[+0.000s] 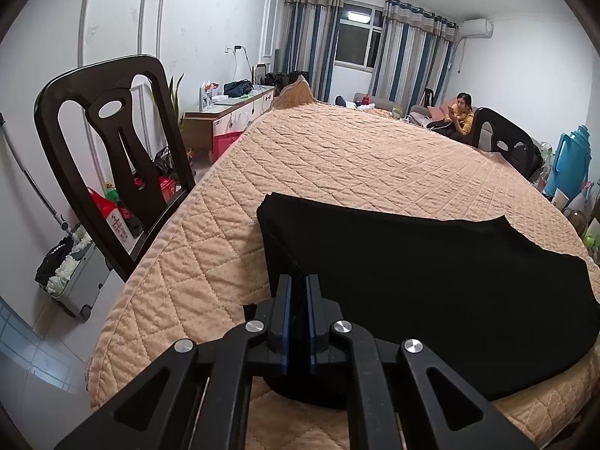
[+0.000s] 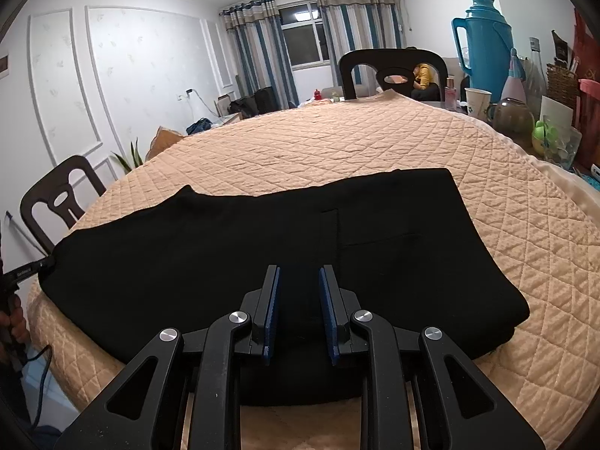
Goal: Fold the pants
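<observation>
Left tool [image 1: 299, 292] pinches the black pants' [image 1: 431, 281] near edge; right tool [image 2: 299, 288] straddles it.

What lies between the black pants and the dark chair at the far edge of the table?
Only bare quilted cover lies between the pants and the chair, in the right wrist view.

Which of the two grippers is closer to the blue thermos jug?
Right. The blue thermos jug looms large just beyond the table's far right edge from the right gripper. From the left gripper, clamped on the black pants, it looks small and distant.
</observation>
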The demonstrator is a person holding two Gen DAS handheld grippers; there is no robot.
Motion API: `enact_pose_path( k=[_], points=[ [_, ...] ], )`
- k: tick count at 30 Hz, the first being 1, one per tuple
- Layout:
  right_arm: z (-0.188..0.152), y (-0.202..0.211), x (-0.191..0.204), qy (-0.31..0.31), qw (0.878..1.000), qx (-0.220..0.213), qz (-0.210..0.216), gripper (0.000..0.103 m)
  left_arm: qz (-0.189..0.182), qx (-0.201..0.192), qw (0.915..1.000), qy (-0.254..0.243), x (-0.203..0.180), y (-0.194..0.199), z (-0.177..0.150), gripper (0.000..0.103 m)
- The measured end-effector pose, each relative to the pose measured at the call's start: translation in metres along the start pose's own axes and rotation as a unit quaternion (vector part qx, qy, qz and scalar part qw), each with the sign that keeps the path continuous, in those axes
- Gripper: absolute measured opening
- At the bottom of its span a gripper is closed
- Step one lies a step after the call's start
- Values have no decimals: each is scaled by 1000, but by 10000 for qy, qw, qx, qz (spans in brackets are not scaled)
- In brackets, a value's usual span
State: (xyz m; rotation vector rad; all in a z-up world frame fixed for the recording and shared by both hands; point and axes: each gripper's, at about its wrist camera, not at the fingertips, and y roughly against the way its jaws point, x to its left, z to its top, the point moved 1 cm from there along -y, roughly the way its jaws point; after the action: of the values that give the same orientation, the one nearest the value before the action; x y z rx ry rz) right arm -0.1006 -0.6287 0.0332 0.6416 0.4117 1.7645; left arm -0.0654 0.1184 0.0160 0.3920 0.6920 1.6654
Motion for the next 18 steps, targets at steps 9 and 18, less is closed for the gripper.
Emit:
enact_pose_path(
  k=[9,18],
  points=[
    [-1,-4,3,23,10000,55,44,21,-176,-27,9997,153,8,3,-1,8],
    [-1,-5,3,3,10000,50,81,21,-89,88,9996,233,25,-15,0,53]
  ],
)
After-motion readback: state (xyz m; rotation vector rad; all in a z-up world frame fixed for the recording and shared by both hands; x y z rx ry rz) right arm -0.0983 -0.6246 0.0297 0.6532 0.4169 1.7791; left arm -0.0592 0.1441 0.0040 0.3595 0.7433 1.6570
